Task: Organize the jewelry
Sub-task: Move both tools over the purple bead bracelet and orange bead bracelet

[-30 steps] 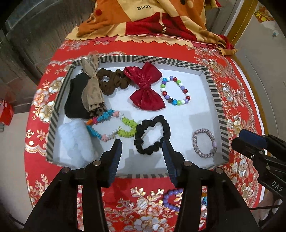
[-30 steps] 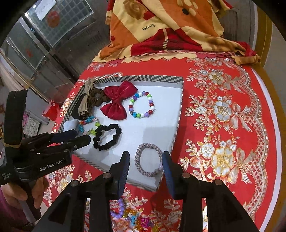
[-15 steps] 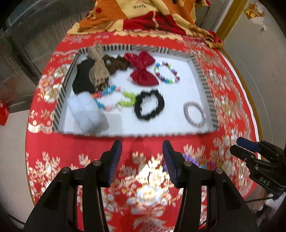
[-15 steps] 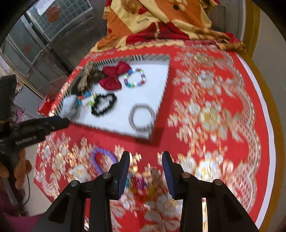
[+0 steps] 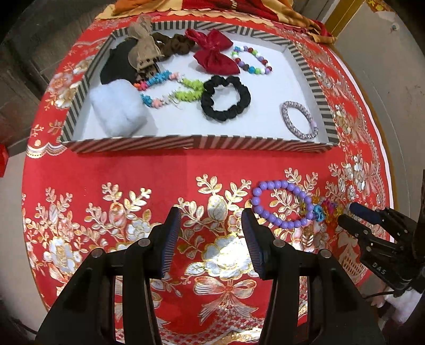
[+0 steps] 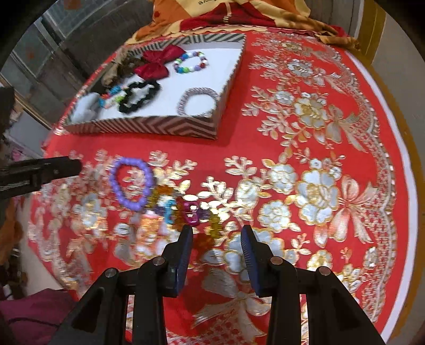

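A striped tray [image 5: 196,143] [image 6: 148,127] holds a red bow [image 5: 215,57], a multicolour bead bracelet [image 5: 252,61], a black scrunchie [image 5: 225,98], a grey woven bangle [image 5: 299,120] and other hair pieces. A purple bead bracelet [image 5: 281,204] [image 6: 131,183] lies on the red cloth in front of the tray, beside a heap of small coloured beads [image 5: 325,209] [image 6: 186,209]. My left gripper [image 5: 211,228] is open and empty, left of the purple bracelet. My right gripper [image 6: 216,245] is open and empty, just short of the coloured beads; it also shows in the left wrist view [image 5: 350,213].
The round table wears a red cloth with gold flowers [image 6: 318,191]. An orange and red blanket [image 6: 239,16] lies behind the tray. The table edge [image 6: 398,138] curves round on the right. The left gripper's fingers [image 6: 39,169] reach in from the left.
Both grippers have pulled back from the tray toward the table's front. The purple bracelet and coloured beads have come into full view close ahead. Both stay open.
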Tool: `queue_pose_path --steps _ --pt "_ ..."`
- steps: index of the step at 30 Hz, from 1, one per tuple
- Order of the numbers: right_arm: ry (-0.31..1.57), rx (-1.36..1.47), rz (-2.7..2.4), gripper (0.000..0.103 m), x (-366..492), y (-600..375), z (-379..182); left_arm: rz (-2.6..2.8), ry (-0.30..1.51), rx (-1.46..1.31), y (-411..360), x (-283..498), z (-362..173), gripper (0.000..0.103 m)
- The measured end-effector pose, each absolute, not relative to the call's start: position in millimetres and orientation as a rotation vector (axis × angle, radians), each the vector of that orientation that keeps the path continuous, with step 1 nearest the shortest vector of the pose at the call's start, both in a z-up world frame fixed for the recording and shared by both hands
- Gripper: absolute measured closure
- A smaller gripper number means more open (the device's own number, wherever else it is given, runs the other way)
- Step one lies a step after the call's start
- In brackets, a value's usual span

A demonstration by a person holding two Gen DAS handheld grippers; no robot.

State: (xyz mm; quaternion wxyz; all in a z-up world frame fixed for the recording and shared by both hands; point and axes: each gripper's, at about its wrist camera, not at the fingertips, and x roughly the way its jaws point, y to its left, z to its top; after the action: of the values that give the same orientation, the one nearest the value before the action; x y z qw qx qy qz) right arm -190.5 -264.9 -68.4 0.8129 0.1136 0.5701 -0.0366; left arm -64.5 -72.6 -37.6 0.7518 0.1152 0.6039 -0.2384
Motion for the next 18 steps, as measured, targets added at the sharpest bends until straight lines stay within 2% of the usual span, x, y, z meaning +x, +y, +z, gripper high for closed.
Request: queue_pose_path --steps 8,13,18 --pt "1.21 0.184 -0.075 0.068 -189 -262 -75 -0.515 1.336 0.265 -88 -65 -49 0.056" --pt "1.207 0.091 -0.084 0.083 -187 -259 -76 -0.51 1.34 0.284 -104 -62 -56 0.056" --pt "1.208 0.116 -0.076 0.085 -188 -266 -75 -0.512 1.338 0.334 -119 -62 -63 0.055"
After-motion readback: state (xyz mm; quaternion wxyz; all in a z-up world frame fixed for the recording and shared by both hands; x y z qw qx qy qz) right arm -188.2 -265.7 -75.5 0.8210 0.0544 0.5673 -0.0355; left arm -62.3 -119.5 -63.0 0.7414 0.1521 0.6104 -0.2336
